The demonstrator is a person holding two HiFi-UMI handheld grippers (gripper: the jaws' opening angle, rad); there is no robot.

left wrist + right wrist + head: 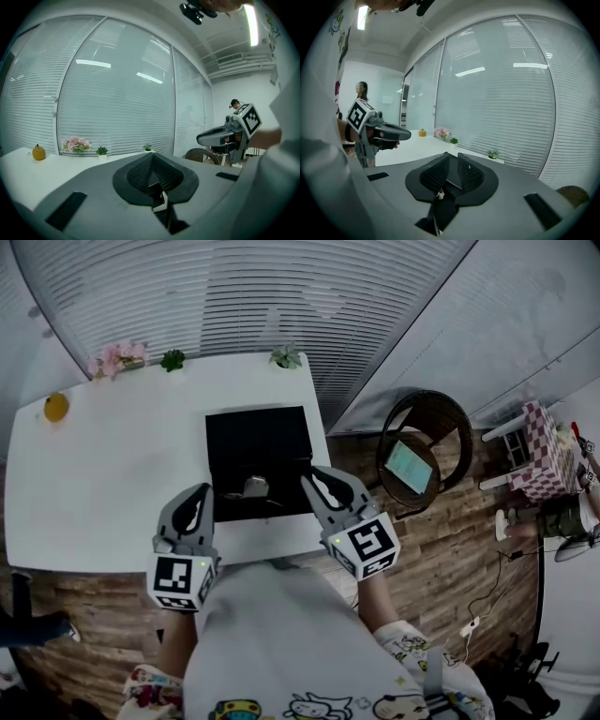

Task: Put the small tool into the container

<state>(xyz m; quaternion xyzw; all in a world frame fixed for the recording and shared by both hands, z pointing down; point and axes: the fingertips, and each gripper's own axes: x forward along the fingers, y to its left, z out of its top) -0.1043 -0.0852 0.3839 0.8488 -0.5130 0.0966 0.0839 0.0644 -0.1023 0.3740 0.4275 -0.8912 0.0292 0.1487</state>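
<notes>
- A window wall with slatted blinds [234, 296] is curving round the room at 12 o'clock in the head view, and a wood-plank floor [450, 549] is showing from 3 o'clock round to 6 o'clock.
- A white table [112, 474] is filling the left and middle of that view, with its long edge running from 9 o'clock to 3 o'clock.
- A round wicker chair [445, 423] is standing on the floor at the table's 3 o'clock side, clear of it.
- A black square container [258, 442] is sitting on the table towards its 3 o'clock end, with its near edge lying between the two grippers.
- The left gripper [202, 493] is hovering at the container's 7 o'clock corner, with its jaw tips meeting and nothing between them.
- The right gripper [311, 482] is hovering at the container's 5 o'clock corner, with its jaws standing slightly apart and nothing between them.
- Pink flowers [117, 357], two small green plants [172, 359] and an orange fruit [56, 407] are lining the table's far edge from 12 o'clock to 10 o'clock.
- The small tool [255, 487] is lying inside the container at its 6 o'clock edge, apart from both grippers; it is showing only as a small pale-grey lump, so its long axis and heading cannot be made out.
</notes>
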